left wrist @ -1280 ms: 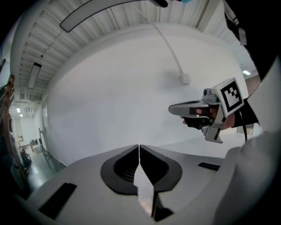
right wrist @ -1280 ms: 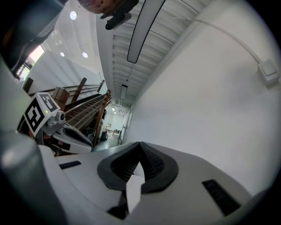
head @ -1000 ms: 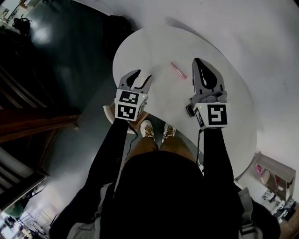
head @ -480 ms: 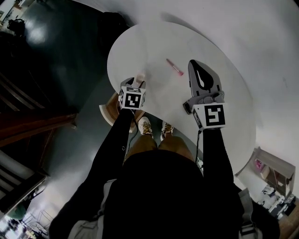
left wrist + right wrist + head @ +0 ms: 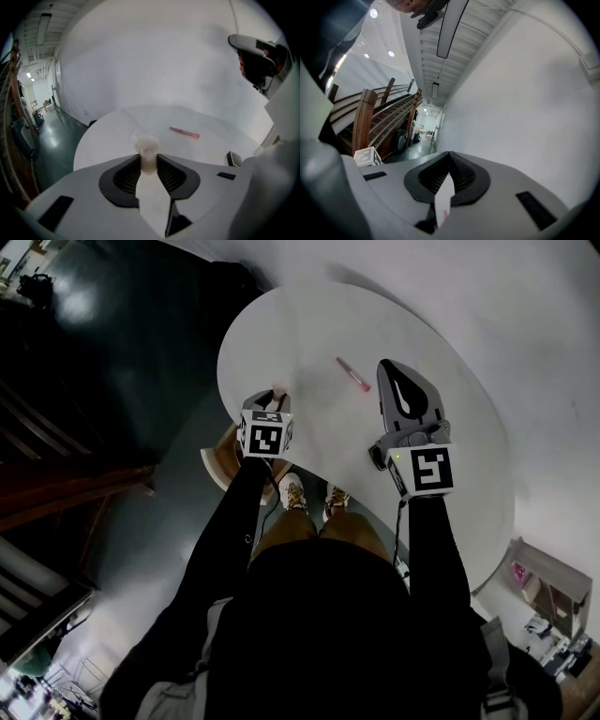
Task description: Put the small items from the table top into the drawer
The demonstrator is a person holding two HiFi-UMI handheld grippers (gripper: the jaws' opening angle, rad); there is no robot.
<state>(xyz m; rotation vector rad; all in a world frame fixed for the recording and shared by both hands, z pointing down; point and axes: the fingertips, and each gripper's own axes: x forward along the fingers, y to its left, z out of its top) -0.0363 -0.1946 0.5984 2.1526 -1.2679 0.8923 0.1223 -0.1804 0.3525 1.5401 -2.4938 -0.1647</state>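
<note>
I'm at the pick-up step. My left gripper (image 5: 148,159) is angled down onto the surface (image 5: 422,399), and its jaws have just been closing. They now sit narrow, pinching the small translucent item (image 5: 146,144) on both sides. The item rests on the surface near its left rim, so nothing is lifted yet.

My right gripper (image 5: 449,154) hovers level above the surface with its tips pressed together and nothing between them.

Next I need to raise the item straight up without squeezing harder, since it looks soft and thin-walled. Then I carry it toward 7 o'clock from the left gripper, past the rim. A brown shape (image 5: 223,457) shows below the surface there. It may be the drawer, though the head view is too dark for me to be sure. The right gripper has to stay clear or go for another item.

Counting what is left:
- One translucent item, in the grip.
- One pink pen (image 5: 353,375), lying at 2 o'clock from the left gripper.
- One small black block (image 5: 233,158), by the near rim at 5 o'clock from the pen.

That makes three small items, all on the surface, and none stowed.
</note>
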